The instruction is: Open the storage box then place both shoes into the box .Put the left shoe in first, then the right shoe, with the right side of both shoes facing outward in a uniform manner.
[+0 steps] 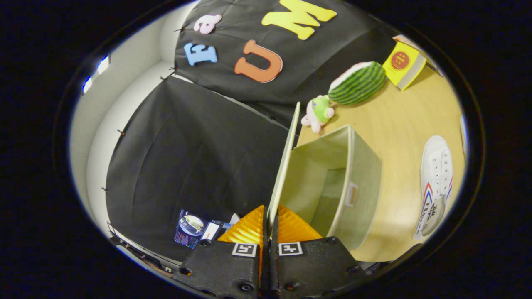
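Gripper (pixel 269 226) fingers pinched narrow on the near edge of the storage box lid (pixel 285 166), one finger on each face of it. Lid stands on edge, thin side toward the camera, long axis running away from the fingers toward the far booth wall. It is lifted up off the box, attached along the box's left side as far as can be told.

Storage box (pixel 357 182) sits just right of the fingers on the wooden counter (pixel 399 120), open, inside looks empty, pale fabric walls, small tag on the near-right wall. Box long axis runs roughly near to far.

White shoe (pixel 435 187) lies on the counter right of the box, apart from it, top side up with laces showing; red and blue stripes on its side. Long axis runs near to far, roughly parallel to the box; the end with the foot opening is the nearer one, the rounded toe farther.

Beyond the box: small pink and green plush toy (pixel 319 113), just past the far corner. Watermelon slice toy (pixel 358 83) farther right of it. Yellow book (pixel 404 64) beyond that, propped up tilted.

Left of the lid, dark cloth wall, with some small printed cards (pixel 192 228) low near the fingers.
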### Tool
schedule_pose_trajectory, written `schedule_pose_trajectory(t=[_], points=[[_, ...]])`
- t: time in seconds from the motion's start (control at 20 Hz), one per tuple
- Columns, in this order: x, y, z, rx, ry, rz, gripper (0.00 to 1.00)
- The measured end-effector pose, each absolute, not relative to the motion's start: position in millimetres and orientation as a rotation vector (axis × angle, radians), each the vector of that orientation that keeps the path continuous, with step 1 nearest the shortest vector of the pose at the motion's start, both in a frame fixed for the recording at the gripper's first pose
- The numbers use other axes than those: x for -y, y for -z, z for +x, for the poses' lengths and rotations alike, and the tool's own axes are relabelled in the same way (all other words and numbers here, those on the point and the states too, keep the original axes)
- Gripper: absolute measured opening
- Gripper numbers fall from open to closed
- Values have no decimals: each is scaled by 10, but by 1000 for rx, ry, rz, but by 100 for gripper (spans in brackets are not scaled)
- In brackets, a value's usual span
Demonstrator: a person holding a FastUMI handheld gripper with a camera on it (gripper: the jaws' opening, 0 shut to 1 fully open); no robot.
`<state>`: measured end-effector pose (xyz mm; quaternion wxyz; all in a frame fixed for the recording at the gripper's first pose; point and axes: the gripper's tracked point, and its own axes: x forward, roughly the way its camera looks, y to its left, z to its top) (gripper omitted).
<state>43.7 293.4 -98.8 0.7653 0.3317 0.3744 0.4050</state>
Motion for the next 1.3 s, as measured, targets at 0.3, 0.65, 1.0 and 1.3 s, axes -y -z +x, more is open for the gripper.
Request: schedule_pose_trajectory(t=[0.3,0.65,1.0,1.3], points=[[-3649,577,325,-797,-934,509,5],[-4581,461,108,-793,-1004,299,6],[-5109,573,136,-736,-1026,155,34],[-4804,482,283,-618,-955,101,98]])
